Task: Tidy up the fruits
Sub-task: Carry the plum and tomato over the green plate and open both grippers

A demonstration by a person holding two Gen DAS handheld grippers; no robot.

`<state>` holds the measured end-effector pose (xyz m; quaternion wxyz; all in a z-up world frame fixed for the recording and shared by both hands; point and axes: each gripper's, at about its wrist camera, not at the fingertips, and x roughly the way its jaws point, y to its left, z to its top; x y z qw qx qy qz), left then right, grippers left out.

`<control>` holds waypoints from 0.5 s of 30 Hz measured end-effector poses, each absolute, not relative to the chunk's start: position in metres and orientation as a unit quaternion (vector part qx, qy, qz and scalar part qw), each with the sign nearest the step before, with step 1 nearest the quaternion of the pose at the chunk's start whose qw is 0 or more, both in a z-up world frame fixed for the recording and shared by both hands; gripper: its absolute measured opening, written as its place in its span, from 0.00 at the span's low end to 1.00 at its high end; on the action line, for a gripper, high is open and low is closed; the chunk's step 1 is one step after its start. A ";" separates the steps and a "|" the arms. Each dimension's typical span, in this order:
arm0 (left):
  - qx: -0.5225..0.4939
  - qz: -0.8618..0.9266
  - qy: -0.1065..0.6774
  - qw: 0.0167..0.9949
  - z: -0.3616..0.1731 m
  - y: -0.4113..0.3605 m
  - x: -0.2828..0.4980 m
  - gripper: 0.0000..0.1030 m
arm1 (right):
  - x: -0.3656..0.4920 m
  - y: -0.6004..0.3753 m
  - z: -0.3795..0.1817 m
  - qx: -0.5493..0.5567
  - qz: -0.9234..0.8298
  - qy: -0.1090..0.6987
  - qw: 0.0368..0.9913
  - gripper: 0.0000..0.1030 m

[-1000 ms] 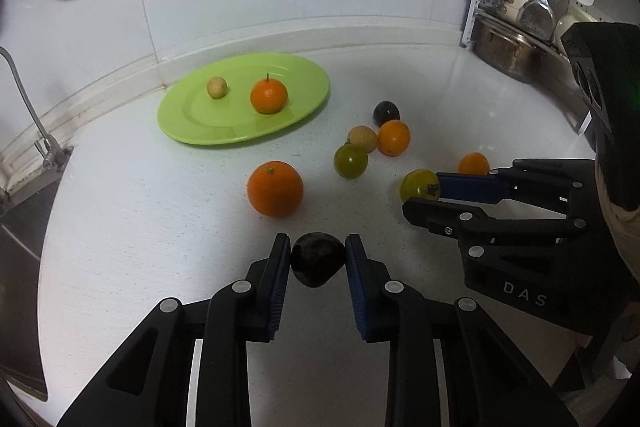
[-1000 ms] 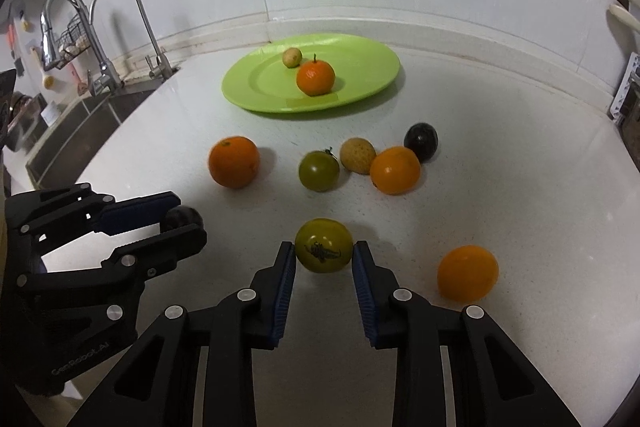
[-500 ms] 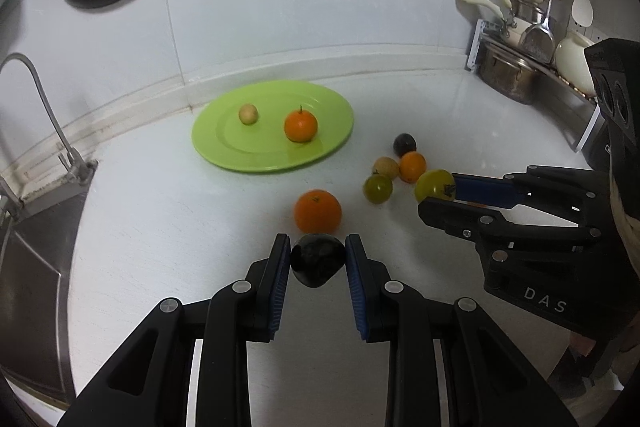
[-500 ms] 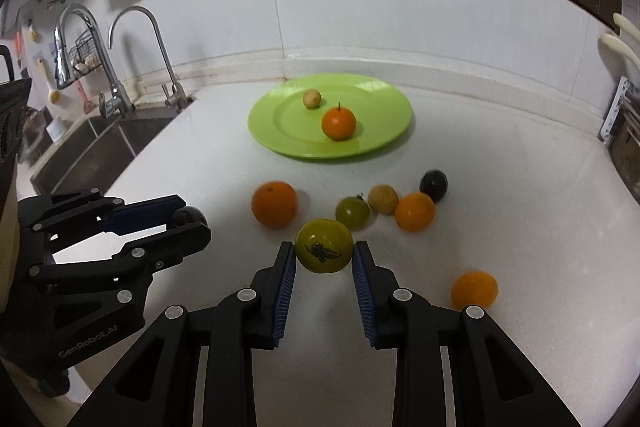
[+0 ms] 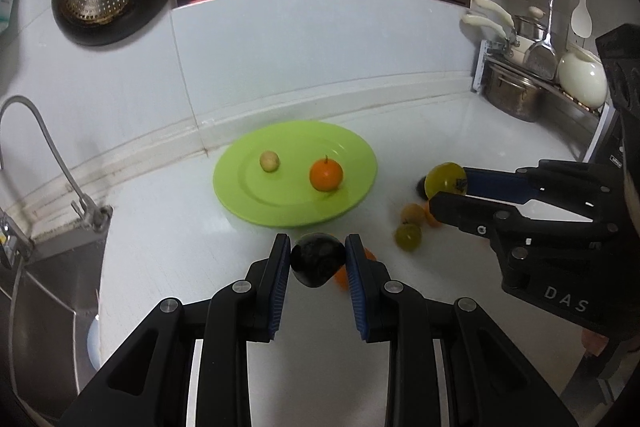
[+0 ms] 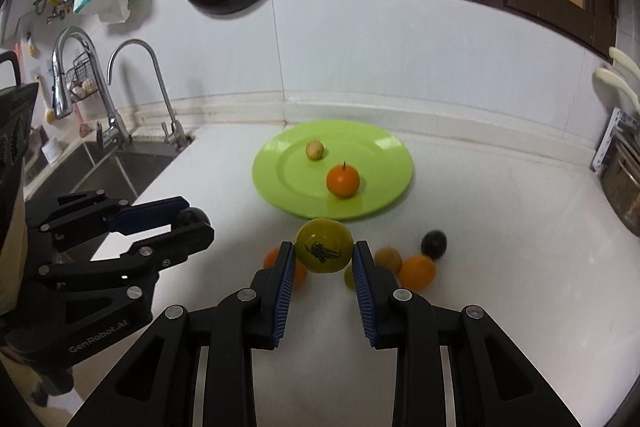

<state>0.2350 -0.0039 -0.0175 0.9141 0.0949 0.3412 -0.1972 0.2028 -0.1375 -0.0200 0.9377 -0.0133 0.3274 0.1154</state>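
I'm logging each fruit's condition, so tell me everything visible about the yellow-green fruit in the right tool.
The yellow-green fruit is round, smooth and glossy, with a dark dried calyx scar facing the camera. It is pinched between the right tool's blue ribbed pads, clear of the white counter, just short of the green plate. No damage shows.
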 end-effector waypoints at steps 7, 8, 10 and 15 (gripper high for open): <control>0.101 -0.190 0.327 0.920 -0.009 0.001 0.261 0.27 | 0.223 -0.130 -0.008 -0.013 0.113 0.314 0.943 0.29; 0.102 -0.189 0.327 0.920 -0.008 0.001 0.265 0.27 | 0.227 -0.130 -0.007 -0.013 0.113 0.313 0.943 0.29; 0.105 -0.188 0.326 0.920 -0.007 0.001 0.275 0.27 | 0.237 -0.129 -0.004 -0.010 0.113 0.314 0.943 0.29; 0.105 -0.187 0.329 0.920 -0.004 0.001 0.300 0.27 | 0.262 -0.129 -0.001 -0.004 0.113 0.318 0.941 0.29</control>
